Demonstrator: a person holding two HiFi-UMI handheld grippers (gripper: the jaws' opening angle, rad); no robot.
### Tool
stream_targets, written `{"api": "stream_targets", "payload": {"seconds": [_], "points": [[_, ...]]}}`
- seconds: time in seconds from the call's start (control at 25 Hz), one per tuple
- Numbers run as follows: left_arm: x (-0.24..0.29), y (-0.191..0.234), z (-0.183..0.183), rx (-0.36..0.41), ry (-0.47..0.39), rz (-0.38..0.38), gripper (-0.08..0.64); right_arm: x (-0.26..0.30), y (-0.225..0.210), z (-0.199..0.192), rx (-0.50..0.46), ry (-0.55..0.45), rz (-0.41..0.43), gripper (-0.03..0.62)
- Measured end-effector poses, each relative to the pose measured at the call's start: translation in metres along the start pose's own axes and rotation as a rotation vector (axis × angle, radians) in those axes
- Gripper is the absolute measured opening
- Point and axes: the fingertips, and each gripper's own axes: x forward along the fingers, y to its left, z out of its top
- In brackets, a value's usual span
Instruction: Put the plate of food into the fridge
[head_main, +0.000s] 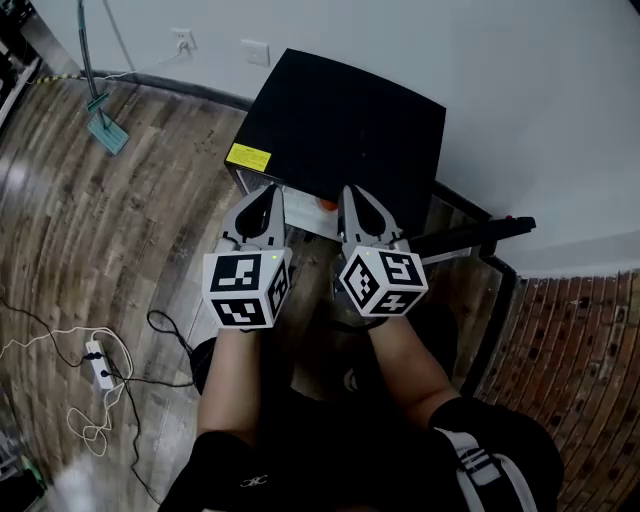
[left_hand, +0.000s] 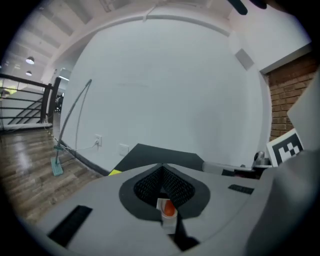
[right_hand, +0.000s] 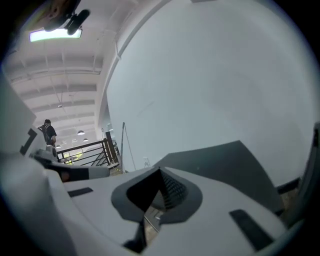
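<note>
At the centre of the head view, the left gripper (head_main: 268, 200) and the right gripper (head_main: 352, 200) sit side by side, each with its jaws pressed together on nothing, tips just over the front edge of one black fridge (head_main: 340, 130) whose door (head_main: 470, 237) swings out to the right. A speck of orange food (head_main: 326, 205) shows in the white opening between the tips; the plate under it cannot be made out. Around them are a wood-plank floor (head_main: 120, 250), a white wall (head_main: 450, 50) with two sockets, and brick (head_main: 590, 350) at lower right.

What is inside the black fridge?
Only an orange item on a white surface shows at the open front of the fridge. Its top, the left gripper and the right gripper cover the rest.
</note>
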Motion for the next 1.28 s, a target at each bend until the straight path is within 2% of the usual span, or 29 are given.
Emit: {"api": "stream_targets", "payload": {"seconds": [0.12, 0.24, 0.44, 0.6, 0.72, 0.84, 1.12, 1.28], "points": [[-0.026, -0.022, 0.072, 0.005, 0.031, -0.008, -0.005, -0.017, 0.024, 0.086, -0.007, 0.002, -0.001, 0.012], [-0.052, -0.056, 0.153, -0.015, 0.046, -0.038, -0.005, -0.038, 0.046, 0.177, -0.059, 0.012, -0.013, 0.012], [-0.098, -0.122, 0.295, 0.023, 0.026, -0.077, -0.005, -0.085, 0.076, 0.329, -0.085, -0.002, -0.010, 0.012], [-0.123, -0.149, 0.378, 0.035, -0.005, -0.078, -0.005, -0.116, 0.095, 0.417, -0.078, -0.042, -0.001, 0.012], [-0.135, -0.160, 0.413, 0.034, -0.036, -0.057, -0.005, -0.134, 0.103, 0.452, -0.065, -0.072, 0.007, 0.012], [-0.150, -0.169, 0.435, 0.068, -0.077, -0.026, -0.005, -0.151, 0.106, 0.469, -0.073, -0.102, 0.004, 0.012], [-0.157, -0.179, 0.449, 0.077, -0.086, -0.054, -0.005, -0.166, 0.109, 0.482, -0.082, -0.149, 0.008, 0.012], [-0.166, -0.190, 0.452, 0.112, -0.101, -0.061, -0.005, -0.179, 0.110, 0.488, -0.085, -0.174, 0.018, 0.012]]}}
